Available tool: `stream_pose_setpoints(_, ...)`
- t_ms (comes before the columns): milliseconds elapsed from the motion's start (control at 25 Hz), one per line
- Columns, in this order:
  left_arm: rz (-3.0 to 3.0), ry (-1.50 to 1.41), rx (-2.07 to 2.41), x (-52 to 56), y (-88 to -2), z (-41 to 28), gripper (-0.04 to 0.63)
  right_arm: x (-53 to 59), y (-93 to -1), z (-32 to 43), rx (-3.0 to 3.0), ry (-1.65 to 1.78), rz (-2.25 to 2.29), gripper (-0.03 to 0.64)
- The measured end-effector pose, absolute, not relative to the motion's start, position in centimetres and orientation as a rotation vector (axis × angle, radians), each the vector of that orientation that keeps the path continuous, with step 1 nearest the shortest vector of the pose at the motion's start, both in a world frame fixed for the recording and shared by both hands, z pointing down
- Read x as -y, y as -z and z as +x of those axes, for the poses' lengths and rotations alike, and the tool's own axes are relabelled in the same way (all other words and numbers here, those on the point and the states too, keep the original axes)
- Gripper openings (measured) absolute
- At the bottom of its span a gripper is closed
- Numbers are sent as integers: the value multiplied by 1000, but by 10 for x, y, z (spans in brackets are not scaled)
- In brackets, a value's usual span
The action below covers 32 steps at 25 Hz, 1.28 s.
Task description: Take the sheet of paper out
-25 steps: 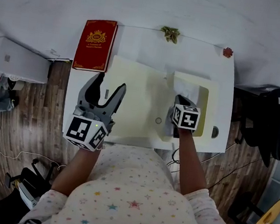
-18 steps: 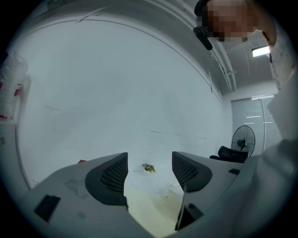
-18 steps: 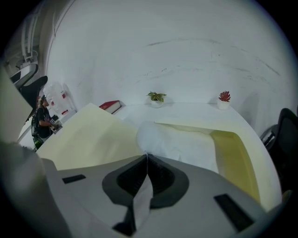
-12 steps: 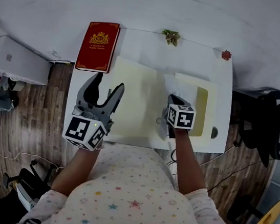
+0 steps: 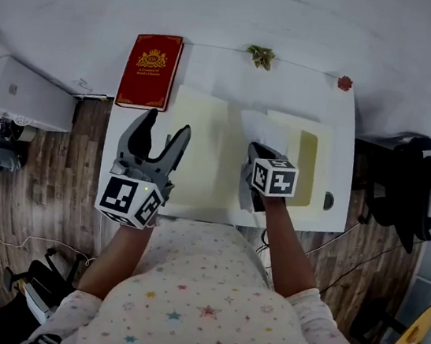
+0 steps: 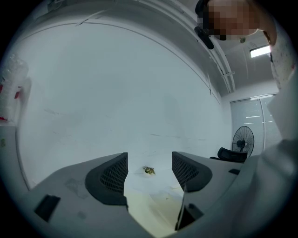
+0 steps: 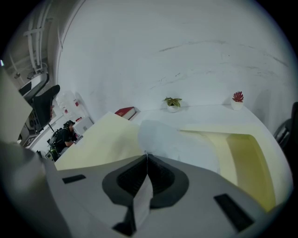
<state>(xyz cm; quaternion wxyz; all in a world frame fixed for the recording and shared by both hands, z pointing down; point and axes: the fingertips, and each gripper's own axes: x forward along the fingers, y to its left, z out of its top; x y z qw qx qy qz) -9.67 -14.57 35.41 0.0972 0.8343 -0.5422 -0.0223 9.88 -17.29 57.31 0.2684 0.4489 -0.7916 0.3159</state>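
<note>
A large cream envelope (image 5: pixel 201 157) lies flat on the white table (image 5: pixel 214 68), its open flap end (image 5: pixel 312 161) at the right. A white sheet of paper (image 5: pixel 255 127) sticks out of that opening toward the left. My right gripper (image 5: pixel 254 158) is shut on the sheet's near edge, and in the right gripper view the sheet (image 7: pixel 179 144) runs from the closed jaws across the envelope (image 7: pixel 104 139). My left gripper (image 5: pixel 161 136) hovers open over the envelope's left part with nothing between its fingers (image 6: pixel 109 179).
A red book (image 5: pixel 148 70) lies at the table's back left corner. A small green plant (image 5: pixel 261 54) and a small red plant (image 5: pixel 344 83) stand along the back edge. A dark round hole (image 5: pixel 328 199) sits near the right edge. A black chair (image 5: pixel 400 185) stands right of the table.
My right gripper has moved left and toward me with the sheet, which has slid further out of the envelope. The left gripper has barely moved.
</note>
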Motion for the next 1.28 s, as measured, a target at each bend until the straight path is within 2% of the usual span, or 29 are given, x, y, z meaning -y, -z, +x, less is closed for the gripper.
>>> stream_pose_setpoints(560, 2470, 75, 1634, 150, -347, -106, 276, 165, -525, 63, 2324, -955, 1149, 4)
stream_pose_setpoints(1280, 2478, 94, 1633, 152, -345, -111, 276, 185, -430, 63, 2616, -1058, 1222, 3)
